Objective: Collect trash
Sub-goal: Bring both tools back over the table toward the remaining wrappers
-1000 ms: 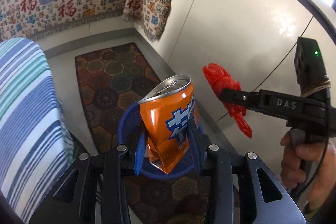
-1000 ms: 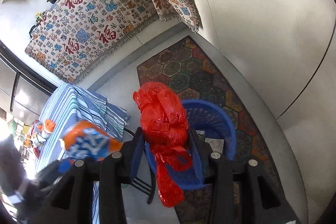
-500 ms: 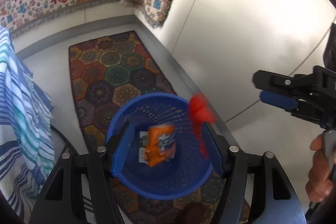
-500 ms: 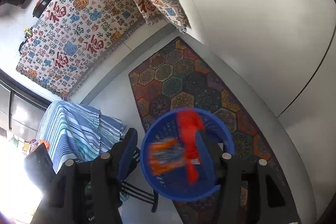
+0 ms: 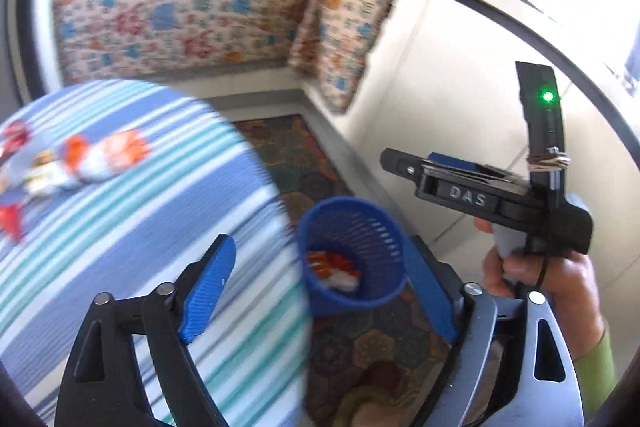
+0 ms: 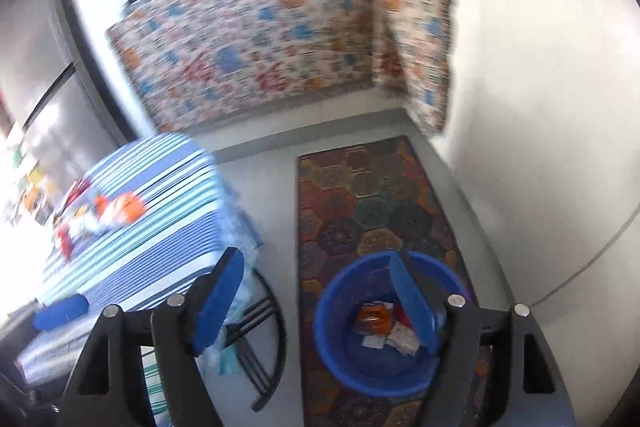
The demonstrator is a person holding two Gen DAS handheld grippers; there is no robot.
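**A:** What are the grippers doing?

**B:** Both are released, with nothing between the fingers. The left gripper (image 5: 320,291) has its blue pads spread wide, and its jaws have just been opening. The same goes for the right gripper (image 6: 320,301): its jaws have just been opening too, and the gap is bare.

**A:** And the trash?

**B:** In the bin (image 5: 352,219), a blue mesh one on the rug (image 6: 376,195) by the white wall. In the right wrist view the orange can (image 6: 373,315) lies at the bottom among pale wrappers (image 6: 394,341). The left wrist view shows orange, red and white bits there, too blurred to tell apart.

**A:** Anything left to pick up?

**B:** More litter (image 5: 92,163) sits on the striped table (image 5: 132,227), orange, red and white pieces near its far edge. They are smeared; I cannot tell what each is. The right wrist view shows the same cluster.

**A:** Where is the bin against the table?

**B:** On the floor just beside the table's edge, lower than the tabletop.

**A:** Can you see the person?

**B:** A hand (image 5: 536,267) with a green sleeve grips the right gripper's handle at the right of the left wrist view. That gripper's fingers point left, above the bin.
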